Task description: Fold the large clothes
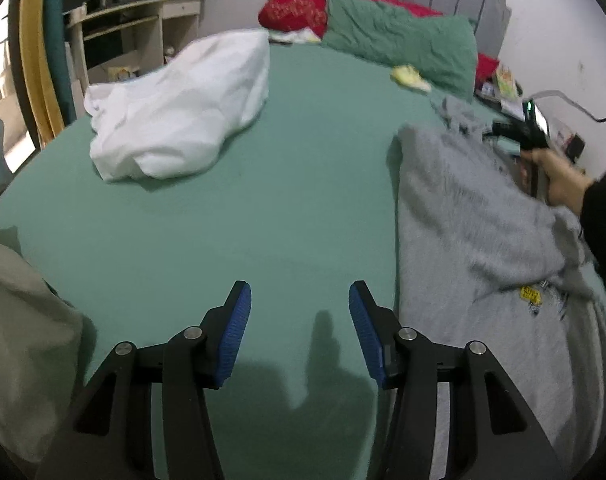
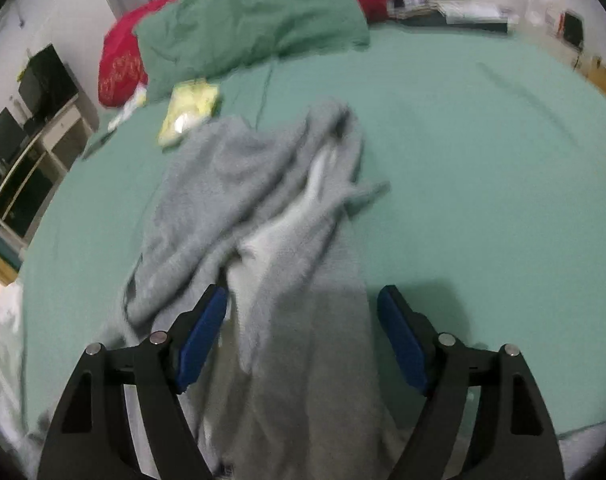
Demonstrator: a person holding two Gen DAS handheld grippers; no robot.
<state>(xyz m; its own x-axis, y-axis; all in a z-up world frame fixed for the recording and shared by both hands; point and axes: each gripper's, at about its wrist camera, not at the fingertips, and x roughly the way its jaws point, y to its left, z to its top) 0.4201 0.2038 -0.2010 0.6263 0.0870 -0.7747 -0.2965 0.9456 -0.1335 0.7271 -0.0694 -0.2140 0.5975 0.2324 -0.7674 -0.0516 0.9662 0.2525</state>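
A grey sweatshirt (image 1: pixel 483 220) with a small yellow print lies spread on the right side of the green bed sheet (image 1: pixel 263 220). My left gripper (image 1: pixel 299 292) is open above bare sheet just left of the sweatshirt's edge, nothing between its blue pads. In the right wrist view the rumpled grey sweatshirt (image 2: pixel 263 200) runs away from me, and my right gripper (image 2: pixel 303 294) is open over it, the cloth lying loose below the gap, pads not pressing. A person's hand (image 1: pixel 559 180) in a dark sleeve holds that gripper over the sweatshirt's far right part.
A crumpled white garment (image 1: pixel 183 112) lies at the bed's far left, and beige cloth (image 1: pixel 19 320) hangs at the near left. A green pillow (image 1: pixel 403 48), a red pillow (image 1: pixel 299 0) and a yellow packet (image 2: pixel 191 112) sit by the grey headboard. A desk (image 1: pixel 135 28) stands beyond.
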